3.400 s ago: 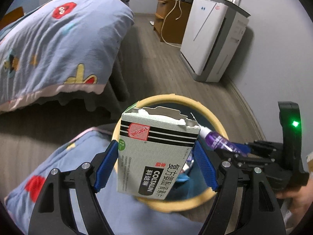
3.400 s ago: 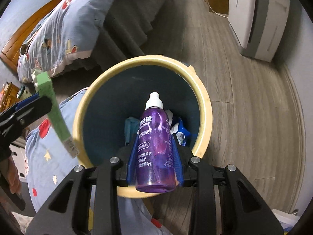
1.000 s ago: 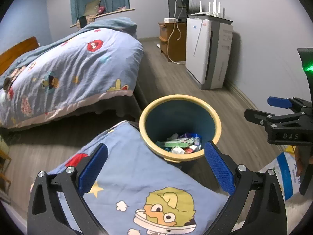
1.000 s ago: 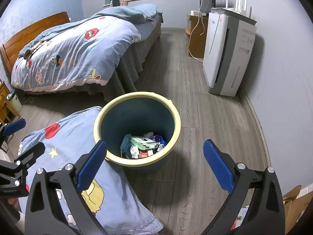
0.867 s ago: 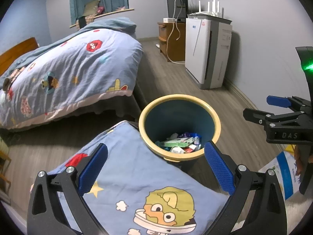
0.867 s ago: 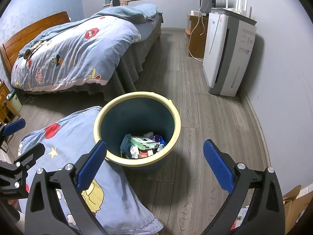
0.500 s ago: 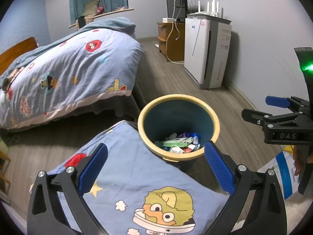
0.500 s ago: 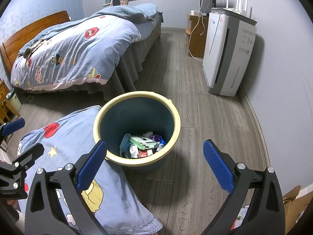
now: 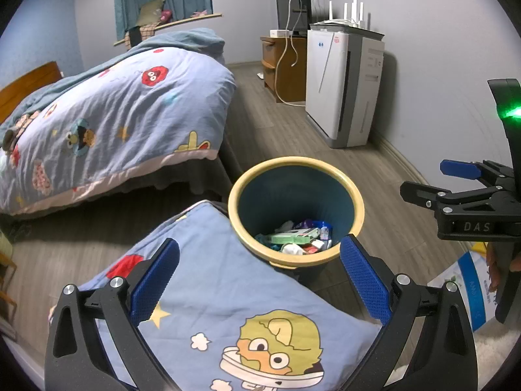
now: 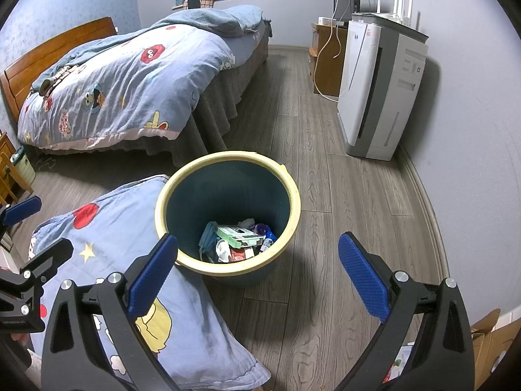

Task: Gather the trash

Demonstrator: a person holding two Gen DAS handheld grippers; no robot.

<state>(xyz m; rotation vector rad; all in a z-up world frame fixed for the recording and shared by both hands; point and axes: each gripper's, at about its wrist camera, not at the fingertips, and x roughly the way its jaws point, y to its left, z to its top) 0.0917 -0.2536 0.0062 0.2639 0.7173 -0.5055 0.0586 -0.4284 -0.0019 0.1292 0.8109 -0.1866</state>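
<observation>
I have both tools spread wide and empty: my left gripper (image 9: 259,275) and right gripper (image 10: 257,272) hang above the trash bin (image 10: 294,207), which stands on the wood floor (image 10: 342,195) beside the blue quilt (image 10: 123,228). The green box (image 10: 239,236) and purple bottle (image 10: 259,227) lie inside (among other scraps). I judge this drop finished. Next I must look for more litter, perhaps the packet (image 9: 469,288) at four o'clock.
</observation>
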